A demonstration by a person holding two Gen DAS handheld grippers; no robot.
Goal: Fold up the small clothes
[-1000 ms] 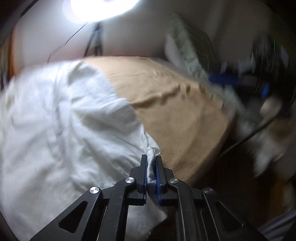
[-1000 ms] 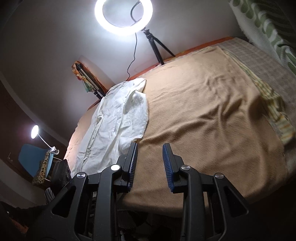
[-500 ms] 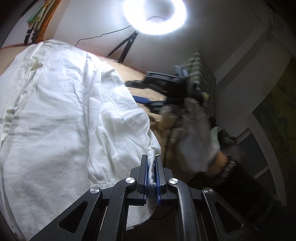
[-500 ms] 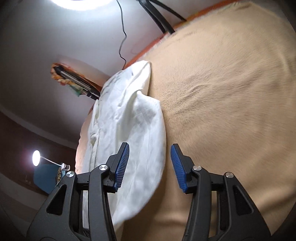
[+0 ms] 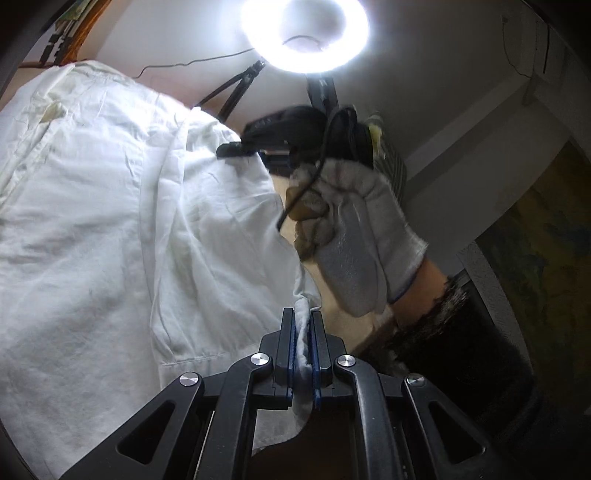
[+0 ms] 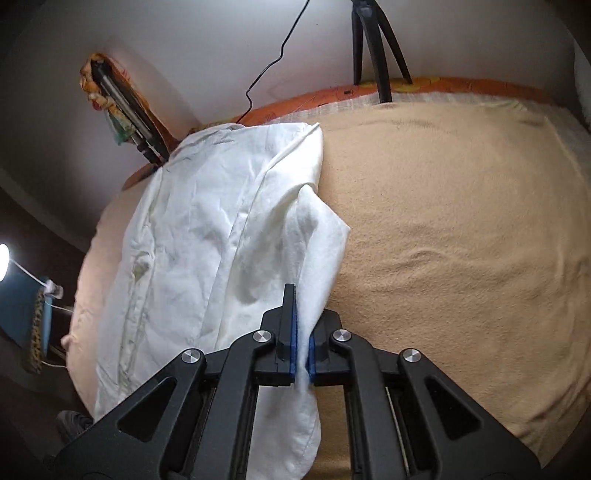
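A white shirt (image 5: 110, 221) (image 6: 207, 236) lies spread on the tan blanket (image 6: 443, 240) of a bed. My left gripper (image 5: 303, 332) is shut on a bunched corner of the shirt's hem, the cloth pinched between its blue pads. My right gripper (image 6: 302, 325) is shut on a fold of the shirt's right edge, with white cloth hanging below the pads. In the left wrist view the right gripper (image 5: 236, 149) reaches onto the shirt farther up, carried by a person's gloved hand (image 5: 354, 236).
A ring light (image 5: 306, 33) on a tripod (image 6: 373, 48) stands at the bed's far edge, its cable trailing down the wall. A small lamp (image 6: 3, 258) glows at the left. The blanket to the right of the shirt is bare.
My right gripper moved left and down from over the blanket to the shirt's edge and shut on the cloth. The left gripper turned early on, then held still, gripping the hem throughout.
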